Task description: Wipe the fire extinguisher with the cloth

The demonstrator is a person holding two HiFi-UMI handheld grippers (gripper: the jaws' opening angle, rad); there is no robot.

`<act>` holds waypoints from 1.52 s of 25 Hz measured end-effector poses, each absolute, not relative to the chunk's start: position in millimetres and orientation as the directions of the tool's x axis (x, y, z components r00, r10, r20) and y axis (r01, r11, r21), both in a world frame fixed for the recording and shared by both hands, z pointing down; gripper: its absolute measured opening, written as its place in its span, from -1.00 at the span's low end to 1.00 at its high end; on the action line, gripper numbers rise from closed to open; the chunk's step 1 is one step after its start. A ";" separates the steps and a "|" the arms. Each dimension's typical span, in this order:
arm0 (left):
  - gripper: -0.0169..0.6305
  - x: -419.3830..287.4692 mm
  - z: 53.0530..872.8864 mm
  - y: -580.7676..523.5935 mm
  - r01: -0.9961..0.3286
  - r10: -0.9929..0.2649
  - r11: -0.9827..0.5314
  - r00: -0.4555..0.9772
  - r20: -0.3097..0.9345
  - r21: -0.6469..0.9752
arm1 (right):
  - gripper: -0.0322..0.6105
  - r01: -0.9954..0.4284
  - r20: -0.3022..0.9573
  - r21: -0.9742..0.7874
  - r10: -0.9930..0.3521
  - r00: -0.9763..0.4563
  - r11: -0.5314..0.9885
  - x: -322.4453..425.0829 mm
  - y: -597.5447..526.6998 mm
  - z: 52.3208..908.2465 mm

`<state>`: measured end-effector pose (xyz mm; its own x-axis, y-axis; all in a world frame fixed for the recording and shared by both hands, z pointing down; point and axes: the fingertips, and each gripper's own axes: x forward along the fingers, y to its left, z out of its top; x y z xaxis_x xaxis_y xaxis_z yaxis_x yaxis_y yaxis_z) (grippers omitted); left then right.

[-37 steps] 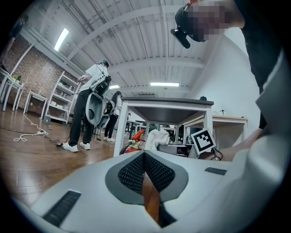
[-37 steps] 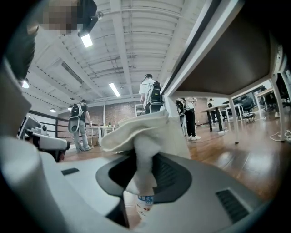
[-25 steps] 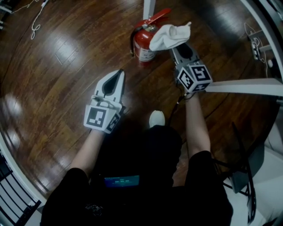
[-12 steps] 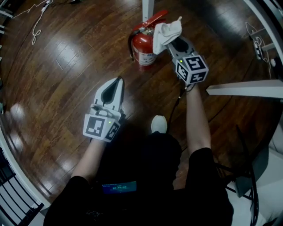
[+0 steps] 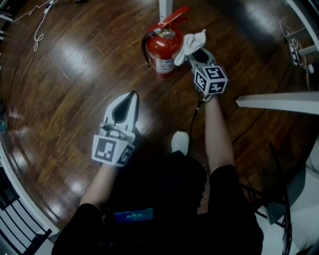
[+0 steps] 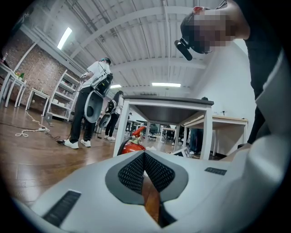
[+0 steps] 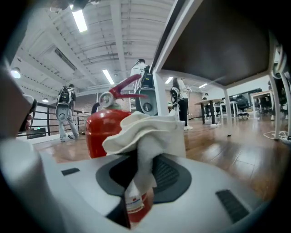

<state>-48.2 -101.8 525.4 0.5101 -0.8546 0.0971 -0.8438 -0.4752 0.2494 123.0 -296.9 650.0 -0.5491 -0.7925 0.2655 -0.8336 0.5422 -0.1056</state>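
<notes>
Change: right gripper [image 5: 197, 53] is now pressing the cloth [image 5: 191, 42] against the fire extinguisher [image 5: 161, 46], where a second ago it was holding it just beside.
Open room: bare wood floor [image 5: 65, 74] is stretching away at left.
Left side: left gripper [image 5: 130, 99] is hovering low, well apart from the extinguisher, jaws meeting on nothing.
Centre: extinguisher is standing upright, with a white table leg [image 5: 164, 7] just behind it.
Right side: forearm is reaching forward, jaws clamping the cloth.
Obstruction: white table edge [image 5: 279, 102] is jutting in.
</notes>
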 end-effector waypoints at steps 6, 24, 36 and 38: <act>-0.94 -43.7 526.1 -100.2 -0.836 -0.849 -0.483 0.520 0.096 0.260 | -0.58 -0.868 0.358 -0.161 -0.792 -0.495 0.469 125.7 -303.0 721.9; -0.94 -54.7 533.1 -90.0 -0.841 -0.857 -0.467 0.507 0.098 0.273 | -0.58 -0.899 0.530 -0.140 -0.736 -0.422 0.415 128.0 -281.3 807.2; -0.94 -52.3 522.0 -81.1 -0.824 -0.842 -0.497 0.533 0.077 0.271 | -0.56 -0.889 0.231 -0.164 -0.859 -0.457 0.428 155.6 -280.4 656.4; -0.94 -51.4 521.5 -77.9 -0.822 -0.840 -0.501 0.537 0.079 0.271 | -0.56 -0.887 0.164 -0.178 -0.876 -0.454 0.426 161.3 -276.4 626.4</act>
